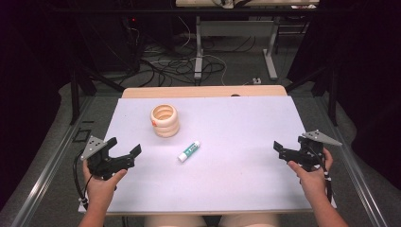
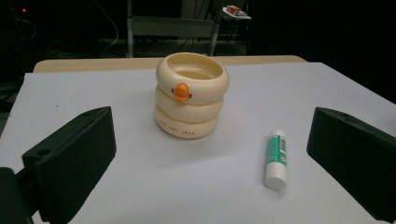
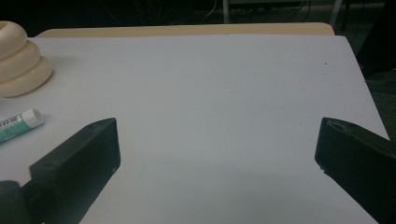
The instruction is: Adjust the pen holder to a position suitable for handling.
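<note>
At the lower left of the high view we had the left gripper, held low over the worktop with its jaws spread wide and nothing between them. It was angled inward, and by our reading that was so the jaws faced the two things ahead.

Moving right, the cream holder stood upright, upper left of centre, apart from both grippers. In the left gripper view it looked like three stacked rings, open at the top, with a small orange button on its front.

Just right of it and lower, the glue stick lay flat on its side: a white tube, green label, white cap. It was near the holder but not touching it.

At the far right, the right gripper hovered too, jaws fully spread and empty. We judged both hands were waiting at the sides to leave the middle free.
</note>
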Demonstrator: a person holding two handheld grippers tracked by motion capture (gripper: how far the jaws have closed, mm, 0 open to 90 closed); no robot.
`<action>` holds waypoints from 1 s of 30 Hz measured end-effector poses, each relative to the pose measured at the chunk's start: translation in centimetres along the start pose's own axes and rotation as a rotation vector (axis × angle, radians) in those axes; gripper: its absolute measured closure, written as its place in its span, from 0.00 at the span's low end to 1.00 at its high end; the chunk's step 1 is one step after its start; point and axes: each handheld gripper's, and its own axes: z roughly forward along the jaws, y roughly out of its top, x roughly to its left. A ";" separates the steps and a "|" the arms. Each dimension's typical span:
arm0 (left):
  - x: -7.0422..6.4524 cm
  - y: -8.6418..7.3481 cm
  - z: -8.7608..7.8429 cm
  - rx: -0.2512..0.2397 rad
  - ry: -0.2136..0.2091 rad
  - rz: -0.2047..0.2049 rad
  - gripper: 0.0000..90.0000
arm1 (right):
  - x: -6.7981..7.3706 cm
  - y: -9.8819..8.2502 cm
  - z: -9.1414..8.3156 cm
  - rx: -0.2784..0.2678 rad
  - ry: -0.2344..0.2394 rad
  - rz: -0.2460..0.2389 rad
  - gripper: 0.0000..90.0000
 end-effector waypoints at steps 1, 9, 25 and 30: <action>0.0 0.0 0.1 0.000 0.001 0.001 0.02 | 0.0 0.0 0.0 0.002 -0.001 0.001 0.00; -0.1 0.6 0.6 0.001 -0.012 -0.017 0.02 | 0.1 0.0 -0.1 0.001 -0.003 -0.006 0.00; -0.8 5.2 4.3 0.073 0.028 -0.003 0.11 | 0.5 0.1 -0.2 0.010 0.011 -0.023 0.02; -0.8 6.9 5.5 0.074 0.049 0.016 0.16 | 0.4 0.1 -0.3 0.008 0.016 -0.008 0.03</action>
